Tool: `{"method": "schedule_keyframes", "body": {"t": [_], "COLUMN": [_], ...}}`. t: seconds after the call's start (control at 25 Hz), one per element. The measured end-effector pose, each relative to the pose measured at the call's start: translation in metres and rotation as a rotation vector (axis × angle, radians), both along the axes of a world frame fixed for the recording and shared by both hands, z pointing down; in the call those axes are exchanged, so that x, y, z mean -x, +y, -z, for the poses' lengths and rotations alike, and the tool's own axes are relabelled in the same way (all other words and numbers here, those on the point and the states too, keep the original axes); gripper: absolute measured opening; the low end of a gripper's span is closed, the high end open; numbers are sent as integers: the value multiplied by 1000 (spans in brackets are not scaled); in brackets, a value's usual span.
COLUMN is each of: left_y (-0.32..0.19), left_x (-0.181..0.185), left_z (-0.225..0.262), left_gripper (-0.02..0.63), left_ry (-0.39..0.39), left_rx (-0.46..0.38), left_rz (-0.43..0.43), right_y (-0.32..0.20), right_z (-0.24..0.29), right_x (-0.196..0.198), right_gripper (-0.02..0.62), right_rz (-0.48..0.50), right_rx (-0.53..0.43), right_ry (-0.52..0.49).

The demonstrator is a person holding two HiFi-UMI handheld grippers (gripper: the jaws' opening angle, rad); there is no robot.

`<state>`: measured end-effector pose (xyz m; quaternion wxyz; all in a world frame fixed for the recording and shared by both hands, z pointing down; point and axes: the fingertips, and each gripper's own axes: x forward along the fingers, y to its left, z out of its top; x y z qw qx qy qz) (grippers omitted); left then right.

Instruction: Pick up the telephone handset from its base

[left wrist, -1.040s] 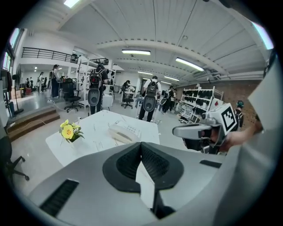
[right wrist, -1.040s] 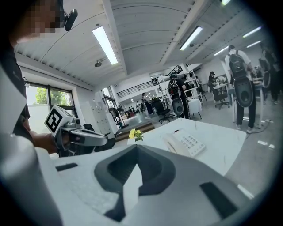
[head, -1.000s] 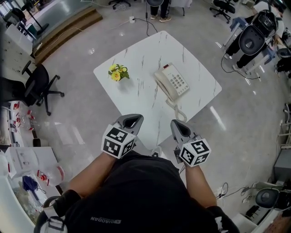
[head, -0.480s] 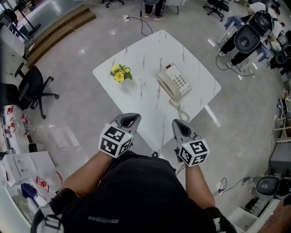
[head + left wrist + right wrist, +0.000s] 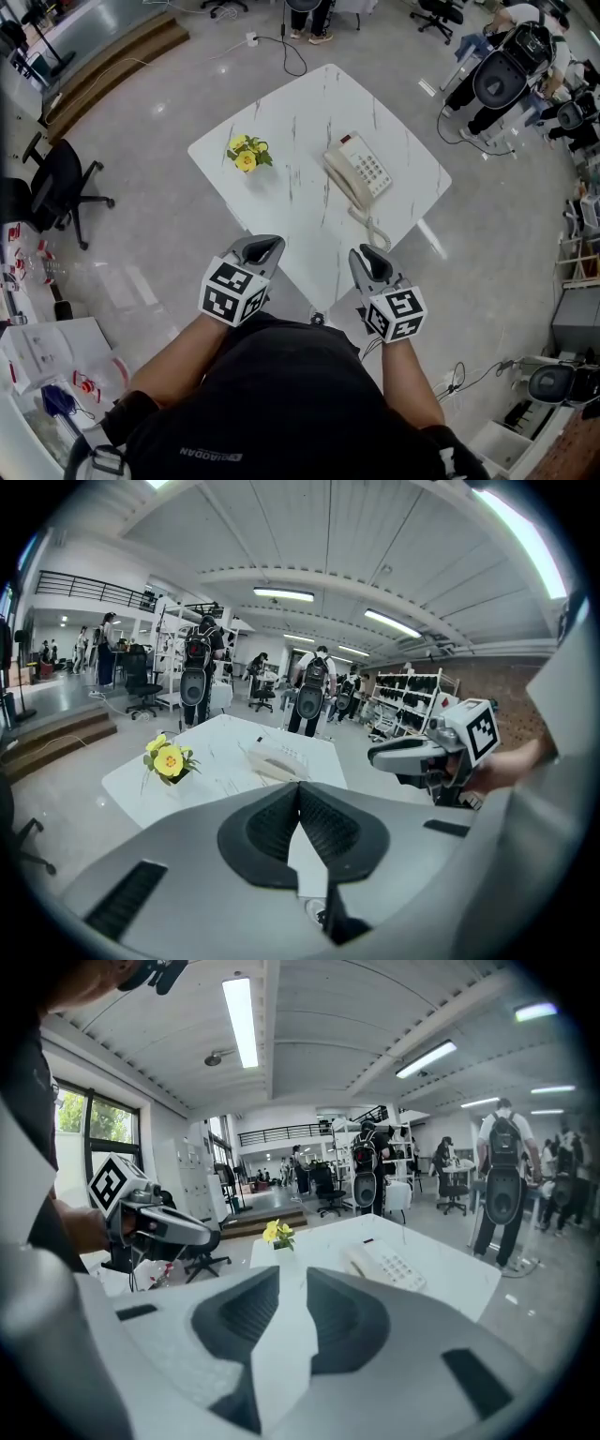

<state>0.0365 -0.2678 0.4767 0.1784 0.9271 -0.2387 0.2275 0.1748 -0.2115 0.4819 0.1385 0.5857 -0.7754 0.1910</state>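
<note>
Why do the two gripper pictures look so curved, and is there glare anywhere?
Left gripper view: the wide-angle lens bends the ceiling beams and leaves dark corners, and the ceiling light is blown out. Right gripper view: the same curving, with a glaring strip light. Head view: the glossy floor shows pale reflected streaks beside the table, while the telephone stays sharp.

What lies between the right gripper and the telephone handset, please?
In the head view, only the coiled cord and bare table lie between the handset and the right gripper, whose jaws are opening on nothing.
</note>
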Motion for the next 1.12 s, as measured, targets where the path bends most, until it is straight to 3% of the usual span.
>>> {"method": "schedule_keyframes", "body": {"t": [0.48, 0.92, 0.96, 1.12], "left_y": [-1, 5, 5, 4], "left_x": [9, 8, 8, 10], "left_z": [2, -4, -4, -5], "left_gripper": [3, 5, 3, 3], "left_ry": [5, 0, 0, -6], "left_rx": [-1, 14, 14, 16], "left_rz": [12, 7, 8, 13], "right_y": [-3, -2, -2, -4], "right_z": [5, -3, -4, -11], "right_x": [15, 19, 20, 27], "right_gripper": [163, 198, 247, 253], "right_rz": [24, 55, 63, 87], "right_rx": [-7, 3, 9, 33], "right_ry": [26, 19, 16, 27]}}
